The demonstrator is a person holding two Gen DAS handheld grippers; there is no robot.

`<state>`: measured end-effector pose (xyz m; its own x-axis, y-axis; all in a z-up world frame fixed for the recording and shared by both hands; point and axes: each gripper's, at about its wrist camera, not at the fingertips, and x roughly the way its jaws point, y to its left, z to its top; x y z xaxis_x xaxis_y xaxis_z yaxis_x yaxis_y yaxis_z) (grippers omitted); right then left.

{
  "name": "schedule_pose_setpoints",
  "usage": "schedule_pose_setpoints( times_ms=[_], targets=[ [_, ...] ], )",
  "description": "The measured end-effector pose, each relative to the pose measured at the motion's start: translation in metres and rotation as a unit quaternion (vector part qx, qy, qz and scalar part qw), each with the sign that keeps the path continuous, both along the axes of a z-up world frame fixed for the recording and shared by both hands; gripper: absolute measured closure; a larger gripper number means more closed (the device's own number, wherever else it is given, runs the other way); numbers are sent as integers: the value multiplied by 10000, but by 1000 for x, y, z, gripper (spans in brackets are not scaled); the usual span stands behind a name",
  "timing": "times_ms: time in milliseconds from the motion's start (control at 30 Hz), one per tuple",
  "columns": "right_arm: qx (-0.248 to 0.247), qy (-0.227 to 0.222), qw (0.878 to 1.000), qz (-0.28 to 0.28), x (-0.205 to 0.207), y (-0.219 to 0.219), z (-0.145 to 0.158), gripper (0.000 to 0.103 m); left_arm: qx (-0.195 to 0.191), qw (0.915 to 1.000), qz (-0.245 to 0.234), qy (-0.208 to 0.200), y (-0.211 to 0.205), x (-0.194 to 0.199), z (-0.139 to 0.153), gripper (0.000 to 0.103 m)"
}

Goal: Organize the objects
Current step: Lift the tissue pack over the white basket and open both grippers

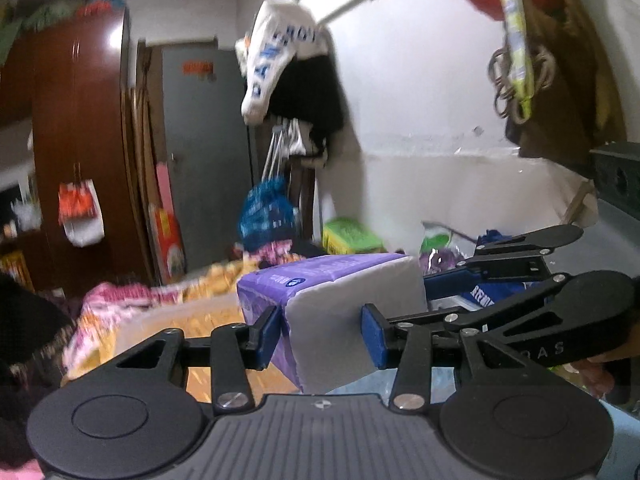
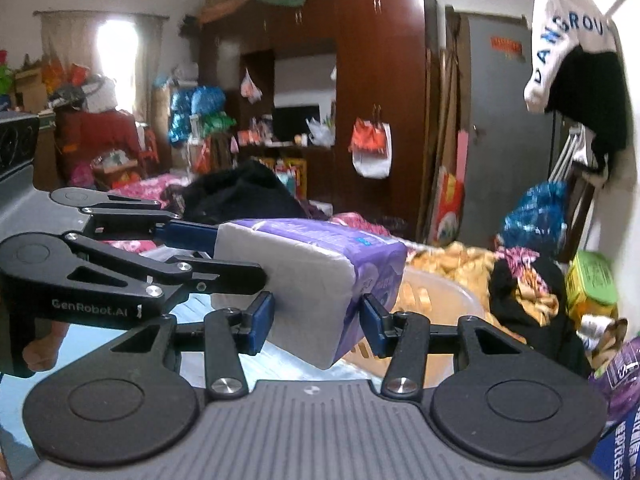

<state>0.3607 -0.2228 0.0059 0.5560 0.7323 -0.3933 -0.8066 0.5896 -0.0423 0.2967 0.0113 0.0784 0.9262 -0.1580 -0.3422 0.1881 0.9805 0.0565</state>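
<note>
A: Both grippers on one item — left gripper (image 1: 320, 330) has its blue fingers (image 1: 267, 334) pinching the near end of the purple tissue pack (image 1: 344, 300), one pad on each side.

B: Right gripper (image 2: 316, 324) too?

A: Yes, its fingers (image 2: 258, 322) sit against the pack's other end, touching on both sides, so it looks clamped from two ends. Each camera sees the other gripper reaching in across the pack.

B: Where's the pack?

A: In the air, held between the two grippers, tilted a little, above the cluttered bed (image 2: 448, 260). Not resting on anything I can see.

B: Progress?

A: Early-to-middle, I'd judge. One item is lifted and in transit — not placed. No clear destination visible; a pale plastic basin (image 2: 440, 300) sits just below and beyond the pack in the right view, possibly the target, can't confirm.

B: What's left?

A: Plenty. Green box (image 1: 350, 236), blue bag (image 1: 266, 212), dark clothes (image 2: 532, 300) and snack-type packets lie scattered on the bed, unsorted. Left view is motion-blurred, so details there are rough.
</note>
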Motion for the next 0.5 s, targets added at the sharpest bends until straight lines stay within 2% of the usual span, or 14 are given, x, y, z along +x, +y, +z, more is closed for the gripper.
schedule_pose_setpoints(
  times_ms=[100, 267, 300, 333, 367, 400, 433, 500],
  targets=[
    [-146, 40, 9999, -11, 1, 2, 0, 52, -48, 9999, 36, 135, 3, 5, -5, 56],
    [-148, 177, 9997, 71, 5, 0, 4, 50, 39, 9999, 89, 100, 0, 1, -6, 54],
    [-114, 117, 9998, 65, 1, -3, 5, 42, 33, 9999, 151, -24, 0, -2, -3, 48],
    [-13, -36, 10000, -12, -5, -7, 9, 27, 14, 9997, 213, -144, 0, -7, 0, 41],
    [128, -231, 9996, -113, -15, -15, 13, 17, -38, 9992, 264, -292, 1, -13, 5, 27],
    [299, -456, 9982, -238, -26, -24, 18, 0, -102, 9985, 295, -460, 4, -23, 9, 19],
    [477, -608, 9965, -325, -36, -34, 20, 0, -179, 9975, 305, -610, 6, -34, 13, 18],
    [812, -584, 9943, -364, -60, -58, 23, 0, -430, 9954, 201, -836, 11, -65, 17, 15]
  ],
)
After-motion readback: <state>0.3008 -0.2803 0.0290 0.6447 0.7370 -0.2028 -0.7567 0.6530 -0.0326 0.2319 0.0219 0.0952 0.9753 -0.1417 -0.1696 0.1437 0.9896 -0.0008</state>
